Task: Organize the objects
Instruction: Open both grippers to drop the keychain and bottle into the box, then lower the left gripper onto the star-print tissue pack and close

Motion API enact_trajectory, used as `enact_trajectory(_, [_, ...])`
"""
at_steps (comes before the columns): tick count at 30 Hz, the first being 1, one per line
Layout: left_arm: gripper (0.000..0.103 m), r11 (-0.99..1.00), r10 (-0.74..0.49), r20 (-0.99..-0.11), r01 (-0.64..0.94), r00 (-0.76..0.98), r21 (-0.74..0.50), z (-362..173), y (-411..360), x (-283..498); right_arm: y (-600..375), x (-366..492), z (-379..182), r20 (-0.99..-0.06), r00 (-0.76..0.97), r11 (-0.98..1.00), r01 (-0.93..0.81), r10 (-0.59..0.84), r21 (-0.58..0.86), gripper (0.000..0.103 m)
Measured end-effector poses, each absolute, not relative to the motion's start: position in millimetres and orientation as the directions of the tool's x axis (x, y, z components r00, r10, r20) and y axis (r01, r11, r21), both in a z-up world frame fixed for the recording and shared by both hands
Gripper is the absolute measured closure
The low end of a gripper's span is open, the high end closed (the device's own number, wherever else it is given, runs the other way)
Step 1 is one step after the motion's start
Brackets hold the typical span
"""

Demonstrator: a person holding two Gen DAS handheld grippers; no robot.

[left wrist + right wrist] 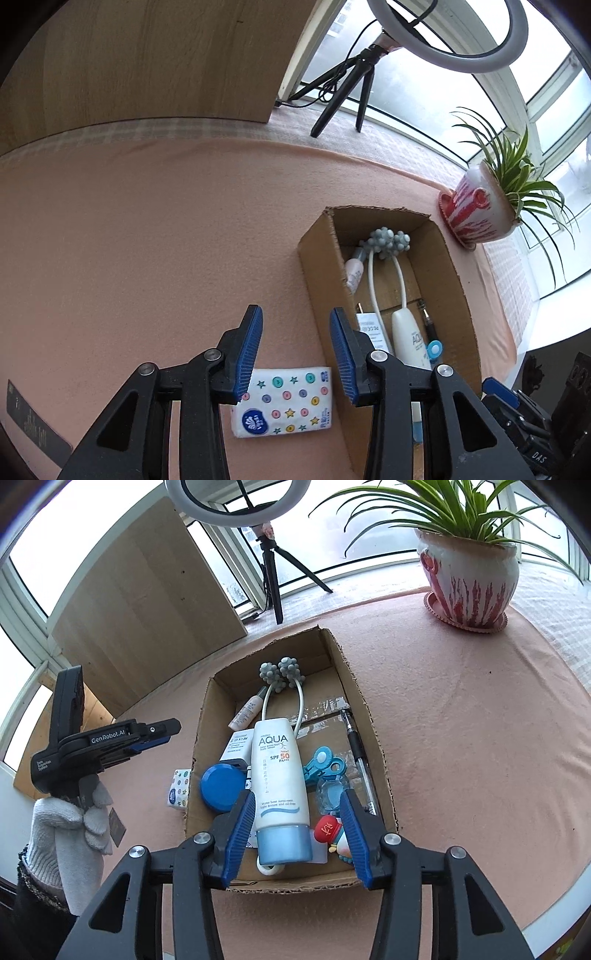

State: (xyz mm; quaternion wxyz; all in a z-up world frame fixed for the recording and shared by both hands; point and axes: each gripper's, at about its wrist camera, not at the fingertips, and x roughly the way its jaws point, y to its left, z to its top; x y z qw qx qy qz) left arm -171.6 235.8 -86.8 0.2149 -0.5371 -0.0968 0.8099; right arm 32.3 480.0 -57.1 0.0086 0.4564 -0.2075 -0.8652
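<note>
Left wrist view puts your left gripper [295,350], spread and empty, directly above the tissue pack [282,400] lying on the tabletop [147,240] beside the cardboard box [319,258]; its long axis runs crosswise. Your right gripper [297,834], also spread, hovers over the box.

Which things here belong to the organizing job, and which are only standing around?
Part of the job:
- cardboard box
- tissue pack, on the cloth outside the box
- sunscreen tube, pen, massage roller, already in the box

Only around:
- potted plant
- ring light on its tripod
- wooden board
</note>
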Motion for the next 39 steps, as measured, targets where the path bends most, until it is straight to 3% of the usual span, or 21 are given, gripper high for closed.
enact_trajectory(10, [0.063, -0.872, 0.472, -0.858, -0.25, -0.202, -0.421, -122, 239, -173, 470, 35, -59, -0.794, -0.574, -0.912, -0.19, -0.197, 0.364, 0.059])
enact_trajectory(17, [0.074, -0.854, 0.48, -0.867, -0.295, -0.132, -0.428, -138, 252, -174, 477, 43, -59, -0.8, -0.573, -0.9, -0.236, -0.175, 0.366, 0.059])
enact_trajectory(21, [0.074, -0.836, 0.463, -0.883, -0.37, -0.081, -0.405, -145, 257, -162, 479, 46, -59, -0.803, -0.573, -0.897, -0.252, -0.165, 0.364, 0.059])
enact_trajectory(33, [0.079, -0.801, 0.401, -0.911, -0.52, -0.1, -0.295, -143, 233, -101, 445, 36, -49, -0.786, -0.577, -0.904, -0.183, -0.22, 0.387, 0.059])
enact_trajectory(39, [0.078, -0.839, 0.41, -0.896, -0.454, -0.17, -0.298, -130, 201, -90, 407, 22, -41, -0.776, -0.563, -0.921, -0.066, -0.284, 0.384, 0.059])
